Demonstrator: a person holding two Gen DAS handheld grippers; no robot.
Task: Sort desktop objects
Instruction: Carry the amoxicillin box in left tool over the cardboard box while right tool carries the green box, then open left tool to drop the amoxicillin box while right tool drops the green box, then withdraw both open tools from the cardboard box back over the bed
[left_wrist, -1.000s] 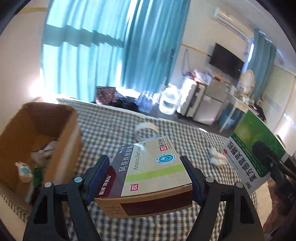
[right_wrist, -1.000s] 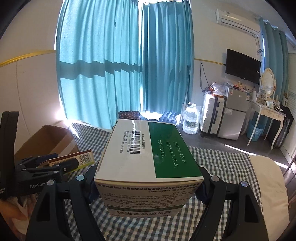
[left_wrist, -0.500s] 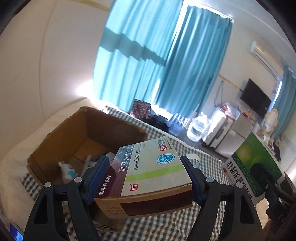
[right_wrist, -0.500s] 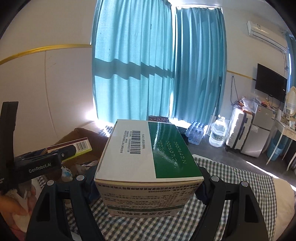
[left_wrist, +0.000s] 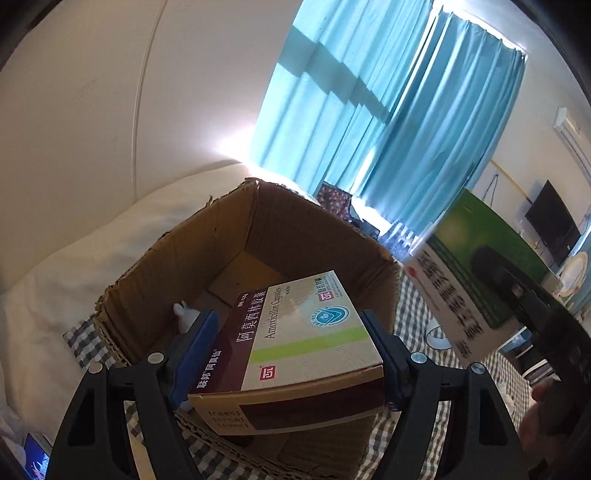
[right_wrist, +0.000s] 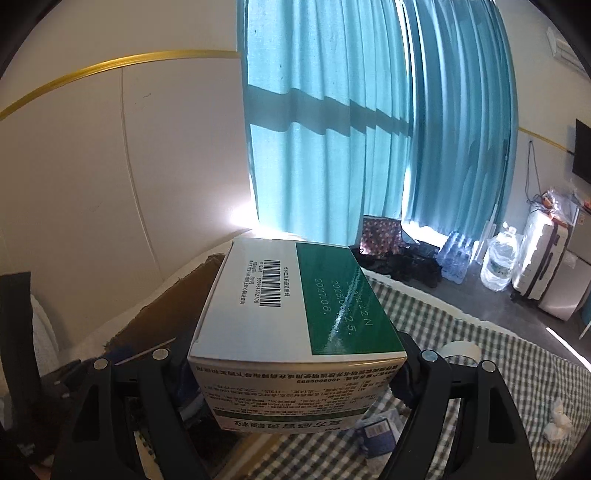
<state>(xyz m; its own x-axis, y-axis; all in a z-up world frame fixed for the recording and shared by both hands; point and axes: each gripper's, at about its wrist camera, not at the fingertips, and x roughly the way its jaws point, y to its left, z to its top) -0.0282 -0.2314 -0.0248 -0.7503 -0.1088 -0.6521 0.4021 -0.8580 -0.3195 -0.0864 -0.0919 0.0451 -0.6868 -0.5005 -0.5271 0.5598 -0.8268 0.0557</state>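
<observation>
My left gripper (left_wrist: 291, 354) is shut on a flat maroon, white and green amoxicillin box (left_wrist: 295, 343), held over the open cardboard box (left_wrist: 207, 243). A small white toy (left_wrist: 186, 315) lies on the carton's floor. My right gripper (right_wrist: 295, 369) is shut on a larger green and white medicine box (right_wrist: 295, 317), which hangs above the carton's dark edge (right_wrist: 162, 314). In the left wrist view that green box (left_wrist: 476, 266) and the right gripper's black body (left_wrist: 554, 317) sit at the right of the carton.
The carton stands on a grey checked cloth (right_wrist: 461, 332) over a white bed. On the cloth lie a roll of white tape (right_wrist: 460, 350), a crumpled tissue (right_wrist: 557, 424) and a small blue packet (right_wrist: 376, 439). Blue curtains (right_wrist: 369, 129), a suitcase and water bottles stand beyond.
Both grippers have swung left with their boxes held. The amoxicillin box now hangs over the carton's opening, and the green box has come up beside the carton.
</observation>
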